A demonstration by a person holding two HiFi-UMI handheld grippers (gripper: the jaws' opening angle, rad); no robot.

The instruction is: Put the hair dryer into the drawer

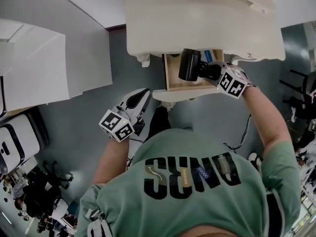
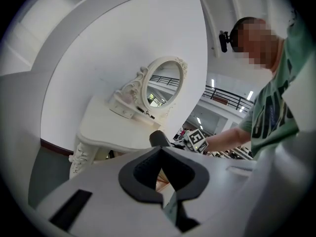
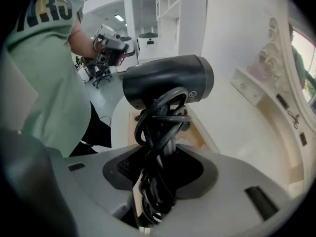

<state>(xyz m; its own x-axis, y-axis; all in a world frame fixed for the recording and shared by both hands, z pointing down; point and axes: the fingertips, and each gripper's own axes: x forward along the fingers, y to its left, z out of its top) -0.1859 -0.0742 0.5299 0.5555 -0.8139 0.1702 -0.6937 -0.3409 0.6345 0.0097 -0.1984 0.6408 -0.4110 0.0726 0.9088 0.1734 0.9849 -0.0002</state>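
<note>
The black hair dryer point(image 1: 189, 63) hangs over the open wooden drawer point(image 1: 173, 78) of the white dressing table point(image 1: 197, 28). My right gripper point(image 1: 210, 71) is shut on its handle, which has the black cord wound round it. In the right gripper view the hair dryer point(image 3: 168, 80) stands up from the right gripper point(image 3: 158, 181) above the drawer point(image 3: 200, 138). My left gripper point(image 1: 143, 98) hovers lower left of the drawer front point(image 1: 180, 94), holding nothing. In the left gripper view the left gripper point(image 2: 160, 174) shows only a thin slit between its pads, and the hair dryer point(image 2: 158, 138) peeks over them.
An oval mirror point(image 2: 165, 85) and small shelves stand on the table top. White cabinets point(image 1: 34, 68) and a white machine point(image 1: 15, 142) line the left. Grey floor lies between them and the table; chairs and cables sit at the right edge.
</note>
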